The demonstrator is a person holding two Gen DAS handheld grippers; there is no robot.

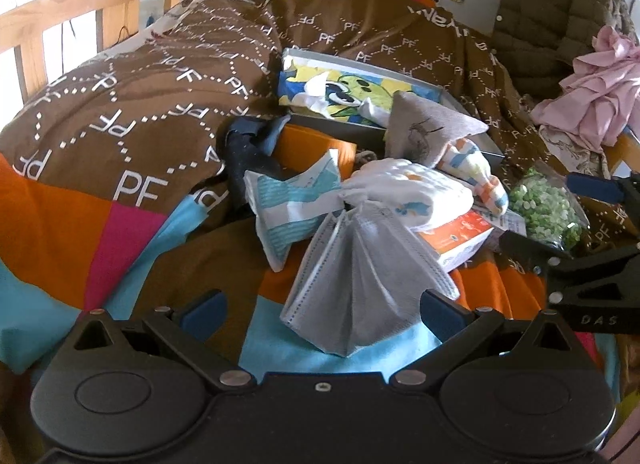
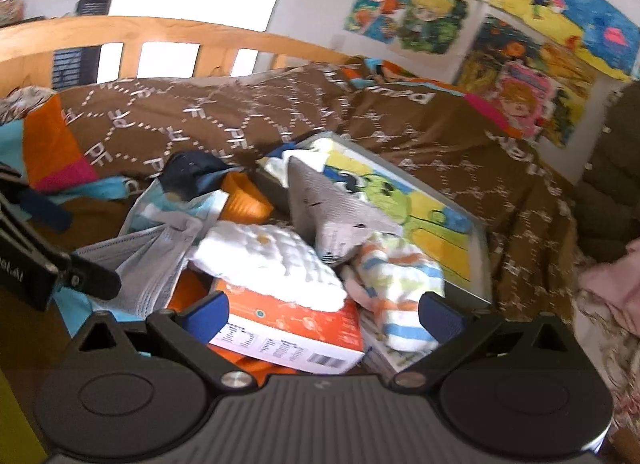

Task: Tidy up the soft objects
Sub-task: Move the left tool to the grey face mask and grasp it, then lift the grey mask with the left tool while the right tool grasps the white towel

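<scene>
A pile of soft things lies on the bed. A grey pleated face mask (image 1: 360,272) lies nearest my left gripper (image 1: 320,308), which is open with the mask's lower end between its fingers. Behind it are a blue-and-white packet (image 1: 288,204), a white quilted cloth (image 1: 412,192), a grey fabric pouch (image 1: 428,128) and striped socks (image 1: 476,172). My right gripper (image 2: 324,310) is open above an orange-and-white box (image 2: 292,328), with the white cloth (image 2: 272,264) and striped socks (image 2: 404,284) just beyond it. The grey mask (image 2: 148,268) shows at its left.
A grey tray (image 1: 460,94) holding a cartoon-print cloth (image 1: 352,92) sits behind the pile. A bag of green pellets (image 1: 548,208), a pink garment (image 1: 596,100) and an olive quilted jacket (image 1: 560,12) are at the right. A wooden bed rail (image 1: 60,20) runs at the back left.
</scene>
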